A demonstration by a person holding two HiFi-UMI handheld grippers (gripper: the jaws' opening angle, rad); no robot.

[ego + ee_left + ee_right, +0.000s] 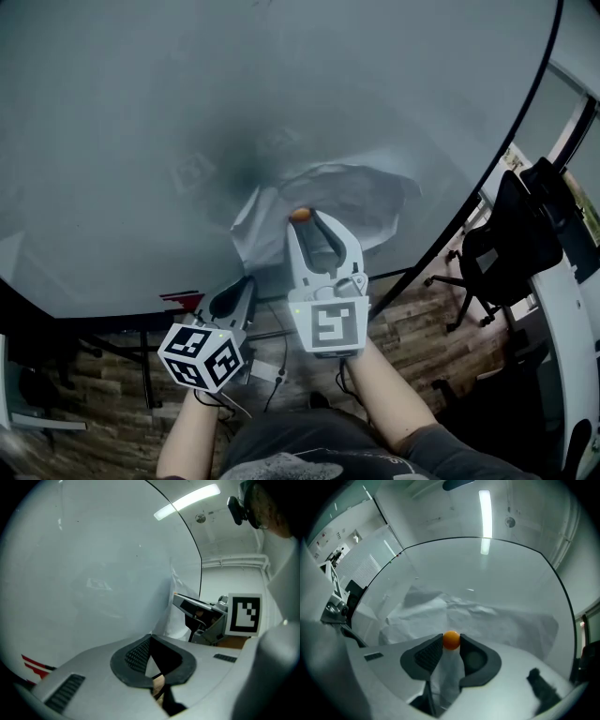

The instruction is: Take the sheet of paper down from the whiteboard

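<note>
At the whiteboard (187, 94) | right claw (304, 223) raised, pinching orange magnet (451, 640) on paper (361, 192) | left claw (244, 284) lower, clamped shut

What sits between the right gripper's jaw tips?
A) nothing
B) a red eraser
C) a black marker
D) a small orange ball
D: the right gripper view shows a small orange ball touching both pads of the right gripper, in front of the crumpled sheet of paper.
</note>
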